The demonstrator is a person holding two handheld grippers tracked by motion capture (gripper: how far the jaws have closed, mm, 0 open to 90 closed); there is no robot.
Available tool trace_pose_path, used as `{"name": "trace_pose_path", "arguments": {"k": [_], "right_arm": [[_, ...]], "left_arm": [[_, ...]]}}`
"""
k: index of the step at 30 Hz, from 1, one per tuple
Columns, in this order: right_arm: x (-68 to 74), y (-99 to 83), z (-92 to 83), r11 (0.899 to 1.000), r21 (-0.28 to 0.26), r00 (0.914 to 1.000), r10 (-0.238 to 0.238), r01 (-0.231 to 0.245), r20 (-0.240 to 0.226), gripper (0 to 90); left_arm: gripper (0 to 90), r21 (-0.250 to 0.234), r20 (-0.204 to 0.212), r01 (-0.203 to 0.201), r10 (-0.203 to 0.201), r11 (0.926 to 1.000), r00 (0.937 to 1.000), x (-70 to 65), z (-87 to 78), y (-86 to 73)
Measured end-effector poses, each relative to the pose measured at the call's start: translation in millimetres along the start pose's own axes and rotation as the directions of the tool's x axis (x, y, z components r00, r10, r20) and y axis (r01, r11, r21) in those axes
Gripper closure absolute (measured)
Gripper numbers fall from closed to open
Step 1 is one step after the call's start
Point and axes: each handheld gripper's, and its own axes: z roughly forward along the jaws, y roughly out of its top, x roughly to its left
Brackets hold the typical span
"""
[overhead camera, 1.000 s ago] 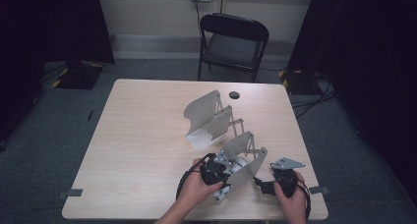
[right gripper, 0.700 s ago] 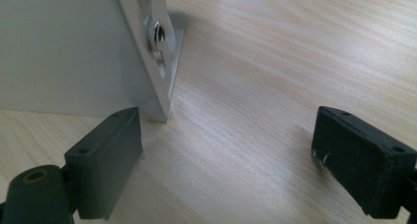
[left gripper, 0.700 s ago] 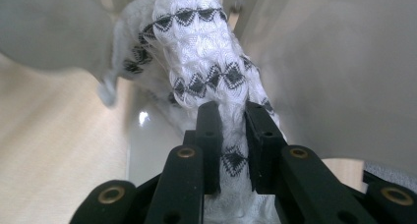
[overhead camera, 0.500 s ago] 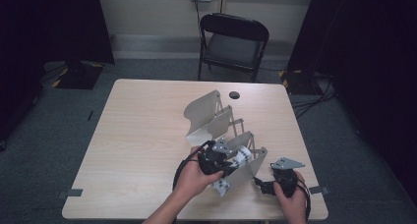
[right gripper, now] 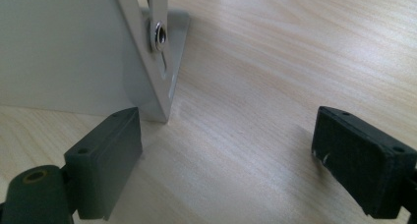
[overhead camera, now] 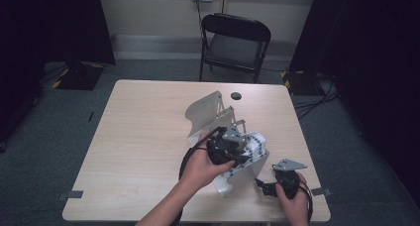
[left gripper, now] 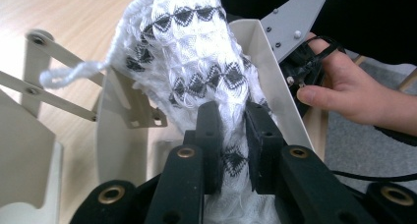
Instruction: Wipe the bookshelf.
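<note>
A dim room with dark curtains at both sides is seen, with a black folding chair [overhead camera: 236,42] standing behind a pale wooden table [overhead camera: 138,137] on grey carpet. On the table a two-part beige plastic rack [overhead camera: 208,113], joined by thin linked arms, is set, its far panel toward the chair and its near panel [overhead camera: 247,172] toward the person.

Compared with a second ago, the left hand-held gripper [overhead camera: 242,147] has been raised from low beside the near panel to above it, and a white knitted cloth with black diamond bands [left gripper: 192,62] has been brought up with it. In the left gripper view the cloth is pinched between the two black jaws, which are pressed nearly together on it, and it stands up over the near panel's rim, a loose strand of yarn [left gripper: 69,74] trailing off to one side. It is judged that the cloth is being lifted out of, or drawn over, the rack, and that the step is only partly done, since its lower end is hidden behind the jaws.

The right hand-held gripper [overhead camera: 277,184] has been kept where it was, low on the table just beside the near panel. Its jaws are spread wide with nothing between them; the panel's foot and a rivet [right gripper: 160,35] are seen just ahead.

A small dark disc [overhead camera: 236,95] lies near the far edge, well apart. The linked arms could catch the loose strand.
</note>
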Motion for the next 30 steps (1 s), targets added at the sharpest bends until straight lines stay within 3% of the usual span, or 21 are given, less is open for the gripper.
{"name": "trace_pose_path", "arguments": {"k": [5, 13, 14, 30], "right_arm": [[0.0, 0.0, 0.0, 1.000, 0.000, 1.0000, 0.000, 0.000, 0.000, 11.0], [-0.1, 0.1, 0.0, 1.000, 0.002, 1.0000, 0.000, 0.000, -0.002, 11.0], [0.0, 0.1, 0.0, 1.000, 0.000, 1.0000, 0.000, 0.000, -0.001, 11.0], [-0.1, 0.1, 0.0, 1.000, 0.002, 1.0000, -0.002, 0.002, -0.003, 10.9]], "left_arm": [[78.4, 0.017, 0.019, 0.001, -0.001, 0.9999, 0.9998, -2.1, 11.6, -10.1], [78.4, 0.030, 0.030, 0.036, -0.037, 0.9989, 0.9988, -0.6, 26.3, -28.8], [78.4, 0.055, 0.027, 0.036, -0.037, 0.9978, 0.9989, -0.9, 30.6, -34.0], [78.4, 0.108, 0.035, 0.101, -0.105, 0.9890, 0.9938, 3.6, 57.8, -75.9]]}}
